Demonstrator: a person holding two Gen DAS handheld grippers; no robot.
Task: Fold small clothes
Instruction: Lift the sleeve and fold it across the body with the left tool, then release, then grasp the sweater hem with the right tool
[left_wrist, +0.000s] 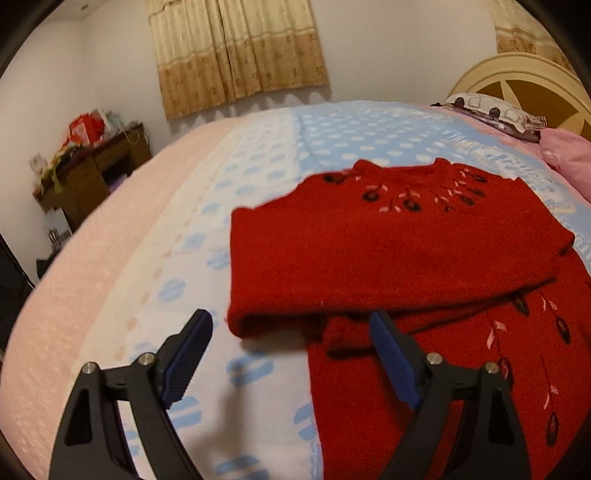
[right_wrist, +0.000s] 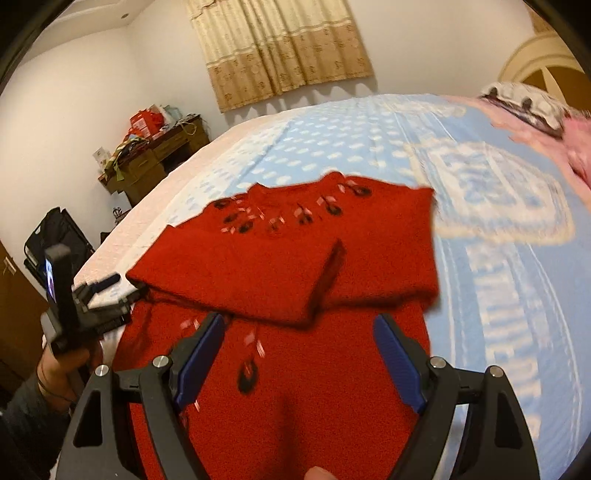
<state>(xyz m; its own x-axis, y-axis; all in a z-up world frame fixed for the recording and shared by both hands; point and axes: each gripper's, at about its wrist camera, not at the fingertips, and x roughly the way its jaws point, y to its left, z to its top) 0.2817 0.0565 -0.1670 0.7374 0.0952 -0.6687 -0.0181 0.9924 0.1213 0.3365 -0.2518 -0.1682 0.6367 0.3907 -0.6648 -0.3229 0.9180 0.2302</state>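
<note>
- Nearest to us, the right gripper (right_wrist: 299, 354) hangs over the lower body of the red sweater (right_wrist: 280, 387), jaws spread wide, nothing between them.
- The left gripper (left_wrist: 291, 354) is spread wide too, with no cloth caught in it. One finger sits over the sweater's hem side, the other over the bare blue-spotted bedspread (left_wrist: 243, 373).
- In the right wrist view you can spot that left gripper at the sweater's left edge, a hand (right_wrist: 61, 363) wrapped round its handle.
- The sweater lies flat on the bedspread, both sleeves (left_wrist: 369, 258) already folded across the chest, the embroidered neckline (right_wrist: 291, 210) at its far end.
- It looks like a thick, fuzzy knit: soft, limp, light enough, and grippy rather than slick. I reckon it will sag and drag if lifted from one point only.
- Best hold, to my eye: the two bottom corners of the hem, one per gripper. Pinch only the sweater and lift evenly so the folded sleeves stay put.
- Past the neckline the bedspread runs on to a patterned pillow (left_wrist: 491, 110) and a cream headboard (left_wrist: 524, 74).
- Farthest off, beyond the bed from the sweater, hang beige curtains (left_wrist: 236, 55), with a cluttered wooden desk (left_wrist: 96, 166) in the corner.
</note>
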